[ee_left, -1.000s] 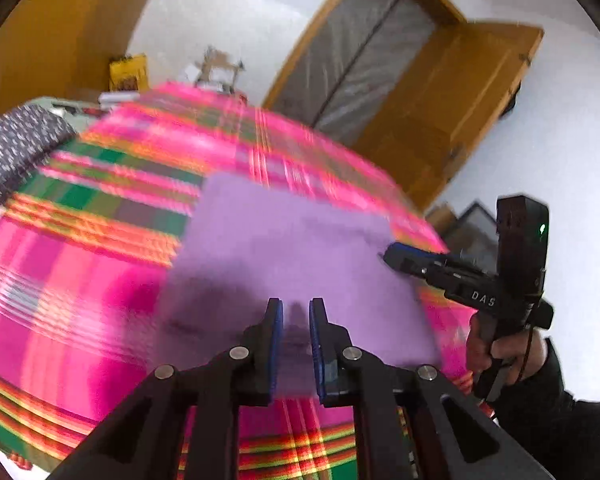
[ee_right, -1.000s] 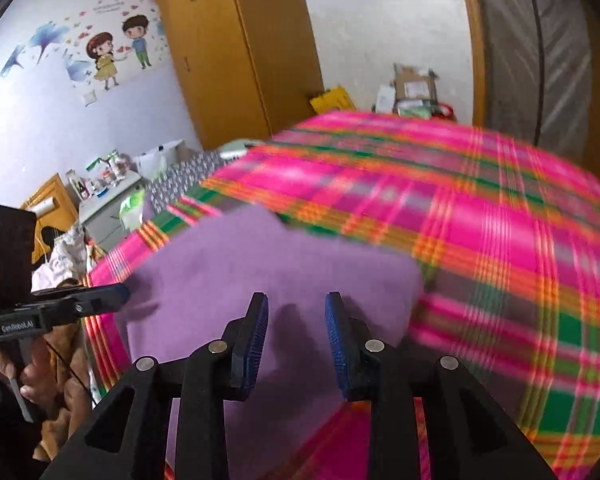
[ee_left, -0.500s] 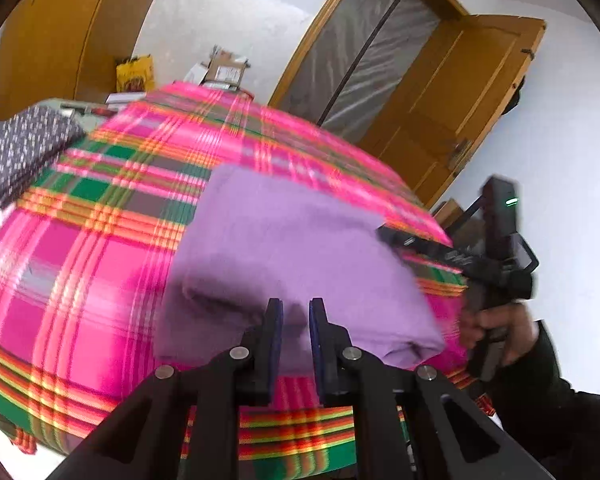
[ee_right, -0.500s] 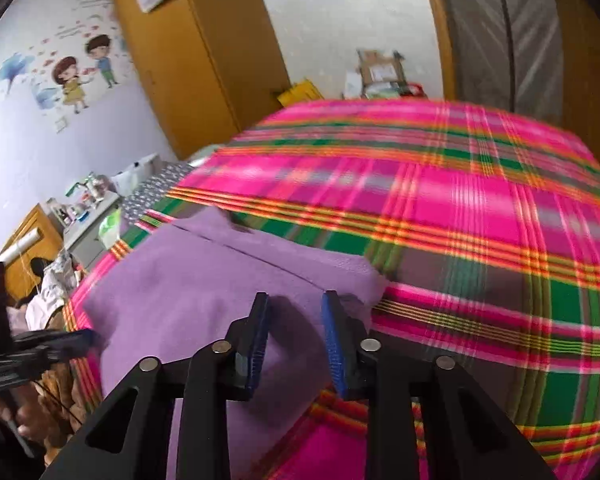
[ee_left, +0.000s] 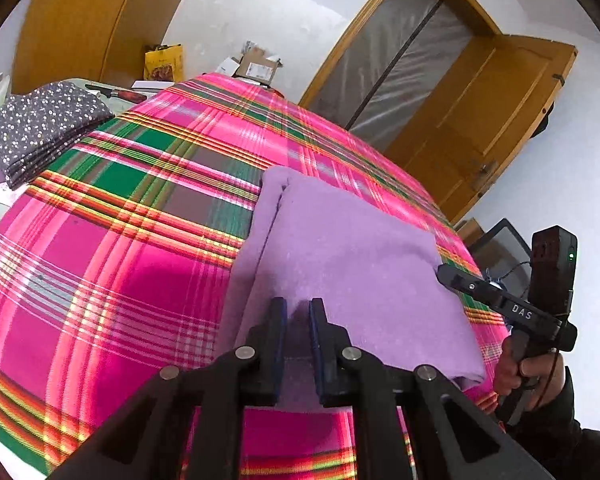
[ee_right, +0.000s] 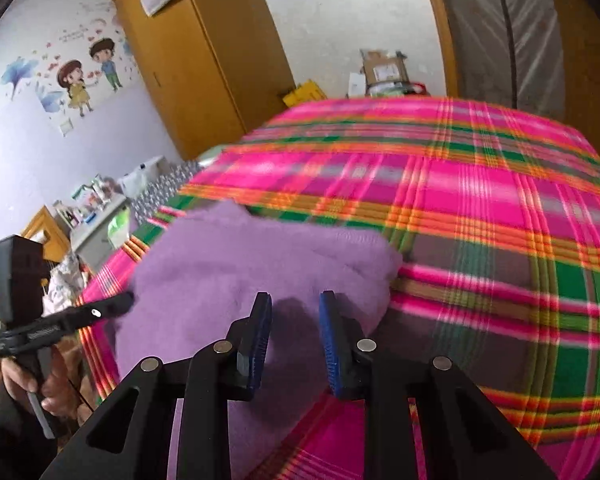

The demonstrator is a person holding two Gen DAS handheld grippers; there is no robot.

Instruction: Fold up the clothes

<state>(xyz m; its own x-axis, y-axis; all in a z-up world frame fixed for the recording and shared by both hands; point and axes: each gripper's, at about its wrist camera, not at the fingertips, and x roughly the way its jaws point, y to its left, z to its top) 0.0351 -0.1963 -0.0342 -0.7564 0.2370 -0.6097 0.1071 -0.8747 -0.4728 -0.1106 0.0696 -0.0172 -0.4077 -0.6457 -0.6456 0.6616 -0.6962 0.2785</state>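
Note:
A folded purple garment (ee_left: 340, 256) lies on the pink plaid bed cover (ee_left: 120, 264); it also shows in the right wrist view (ee_right: 236, 268). My left gripper (ee_left: 298, 312) hovers over the garment's near edge, jaws a narrow gap apart, nothing between them. My right gripper (ee_right: 294, 308) is open over the garment's right end and holds nothing. The right gripper shows in the left wrist view (ee_left: 452, 278) at the garment's far right corner. The left gripper shows in the right wrist view (ee_right: 116, 306) at the garment's left edge.
A folded dark dotted cloth (ee_left: 40, 124) lies at the bed's left side. Boxes (ee_left: 256, 64) stand beyond the bed's far end. A wooden wardrobe (ee_right: 204, 60) and an open door (ee_left: 492, 120) stand around the bed. A small cabinet with bottles (ee_right: 96, 220) is left of the bed.
The garment's left part has been folded over, leaving a narrower stack with a visible layered edge. My right gripper has opened wider and both grippers have drawn back a little.

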